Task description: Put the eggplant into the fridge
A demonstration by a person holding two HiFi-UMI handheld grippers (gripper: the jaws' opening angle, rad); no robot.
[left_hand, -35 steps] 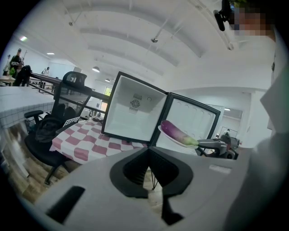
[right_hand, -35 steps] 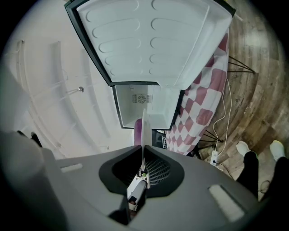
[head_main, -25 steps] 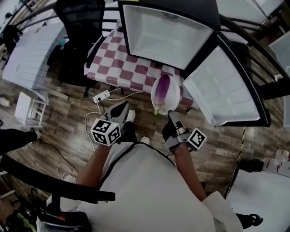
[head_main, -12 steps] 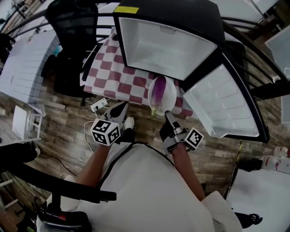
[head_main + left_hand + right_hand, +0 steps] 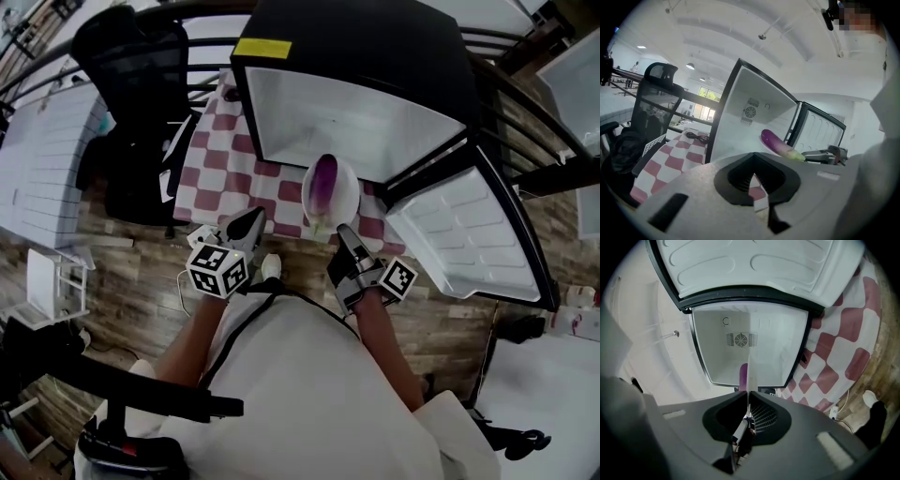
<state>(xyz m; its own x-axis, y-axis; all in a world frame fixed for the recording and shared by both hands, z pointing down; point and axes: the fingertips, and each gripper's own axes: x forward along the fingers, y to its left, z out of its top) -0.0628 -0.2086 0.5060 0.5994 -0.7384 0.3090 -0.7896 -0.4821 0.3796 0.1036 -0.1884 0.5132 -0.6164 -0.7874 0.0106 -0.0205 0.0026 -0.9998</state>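
Gripping plate [image 5: 350, 194]: right gripper [image 5: 339, 232] | eggplant [image 5: 323, 185] on plate | left gripper [image 5: 249, 220] closed | fridge [image 5: 356, 117] open

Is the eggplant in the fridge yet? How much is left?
Not yet. Done: the fridge has its door open, and the eggplant lies on a white plate. In hand: the right gripper pinches the plate's edge and holds it just in front of the opening. Left: carry it inside, set it down and let go.
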